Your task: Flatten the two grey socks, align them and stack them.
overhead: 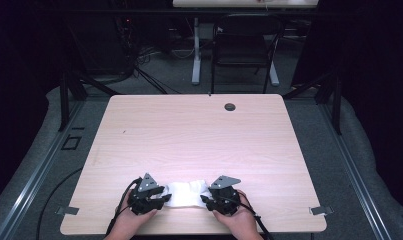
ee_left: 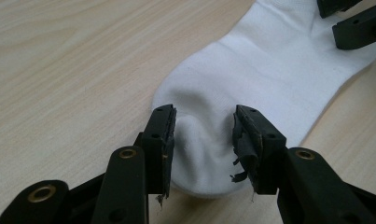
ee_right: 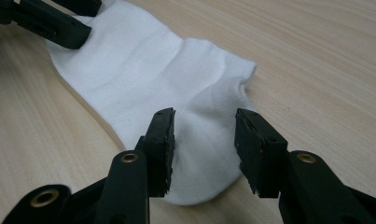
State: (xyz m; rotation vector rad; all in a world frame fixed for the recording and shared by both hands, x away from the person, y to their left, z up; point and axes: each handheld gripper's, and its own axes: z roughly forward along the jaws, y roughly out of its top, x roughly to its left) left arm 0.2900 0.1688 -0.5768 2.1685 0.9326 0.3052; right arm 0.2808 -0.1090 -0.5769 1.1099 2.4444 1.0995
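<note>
A white sock [overhead: 188, 193] lies flat on the wooden table [overhead: 199, 130] near its front edge, stretched left to right between my two grippers. My left gripper [overhead: 165, 196] stands open with its jaws on either side of one rounded end of the sock [ee_left: 269, 70]; the cloth bulges up between the pads [ee_left: 167, 135]. My right gripper [overhead: 205, 200] is open over the other end of the sock [ee_right: 143, 70], with cloth lying between its jaws as well. Each gripper view also shows the other gripper's black jaws at the far end: the right gripper [ee_left: 358, 28] and the left gripper [ee_right: 50, 18].
A round cable hole [overhead: 230, 107] sits near the table's far edge. Metal clips [overhead: 69, 210] [overhead: 320, 210] stick out at the front corners. Beyond the table stand a dark chair [overhead: 244, 45] and a white desk leg [overhead: 195, 55].
</note>
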